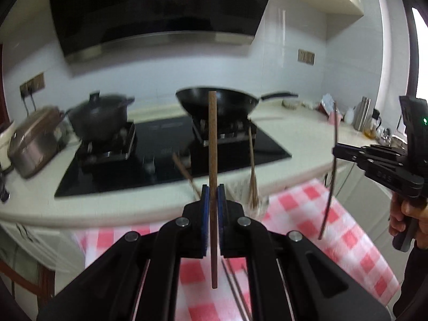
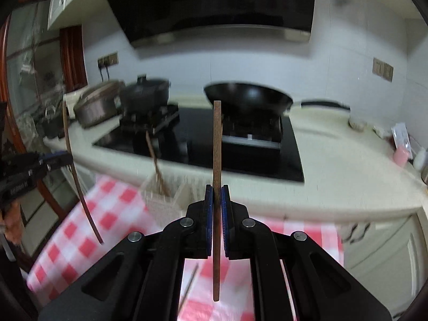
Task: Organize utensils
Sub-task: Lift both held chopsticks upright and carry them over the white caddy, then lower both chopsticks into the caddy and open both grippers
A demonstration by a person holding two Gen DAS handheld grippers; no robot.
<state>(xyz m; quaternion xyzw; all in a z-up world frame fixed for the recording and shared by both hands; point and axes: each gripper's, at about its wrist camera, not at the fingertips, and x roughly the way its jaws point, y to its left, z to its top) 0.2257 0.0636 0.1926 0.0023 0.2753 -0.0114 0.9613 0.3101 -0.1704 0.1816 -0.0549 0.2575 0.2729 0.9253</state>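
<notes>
My left gripper (image 1: 213, 195) is shut on a brown wooden chopstick (image 1: 212, 160) that stands upright above the red-and-white checked cloth (image 1: 334, 227). My right gripper (image 2: 217, 195) is shut on another upright brown chopstick (image 2: 217, 160). Each gripper shows at the edge of the other's view, the right one (image 1: 335, 151) and the left one (image 2: 68, 157), each with its chopstick. A pale utensil holder (image 2: 163, 200) with chopsticks in it stands on the cloth by the counter edge. Loose chopsticks (image 1: 235, 289) lie on the cloth below.
A cream counter (image 1: 294, 144) carries a black hob (image 1: 165, 160) with a wok (image 1: 218, 101), a dark lidded pot (image 1: 99, 115) and a steel pot (image 1: 34, 141). Bottles and jars (image 1: 363, 117) stand at the right. A range hood (image 1: 160, 8) hangs above.
</notes>
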